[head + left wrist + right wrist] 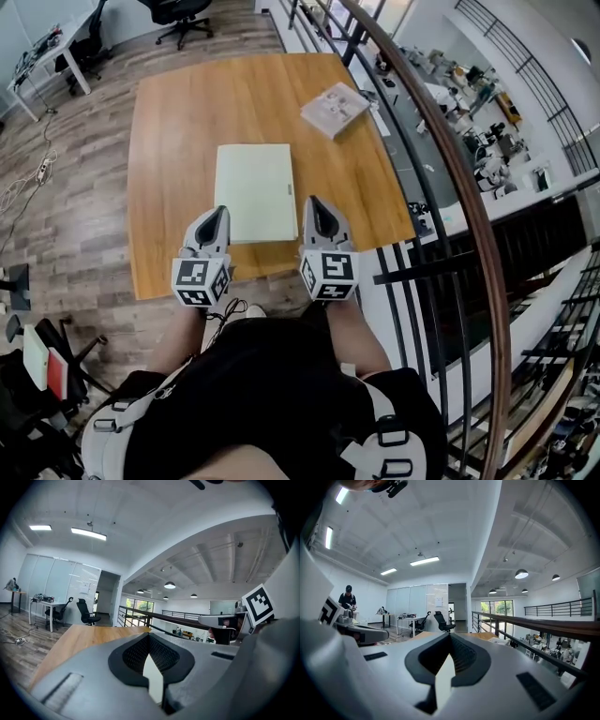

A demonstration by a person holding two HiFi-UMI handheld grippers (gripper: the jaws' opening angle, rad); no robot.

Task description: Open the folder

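Note:
A closed pale folder (pixel 255 190) lies flat on the wooden table (pixel 178 122), near its front edge. My left gripper (pixel 218 212) hovers at the folder's near left corner with its jaws shut and nothing held. My right gripper (pixel 312 202) hangs just off the folder's near right corner, also shut and empty. Both point nearly level across the table. In the left gripper view the jaws (pixel 149 637) meet at the tips, with the tabletop (pixel 79 637) beyond. The right gripper view shows its jaws (pixel 450 637) closed the same way.
A grey booklet (pixel 335 108) lies at the table's far right. A dark railing with a wooden handrail (pixel 441 187) runs close along the right side. An office chair (pixel 183 14) stands beyond the far edge. A person works at a bench (pixel 348 599) far off.

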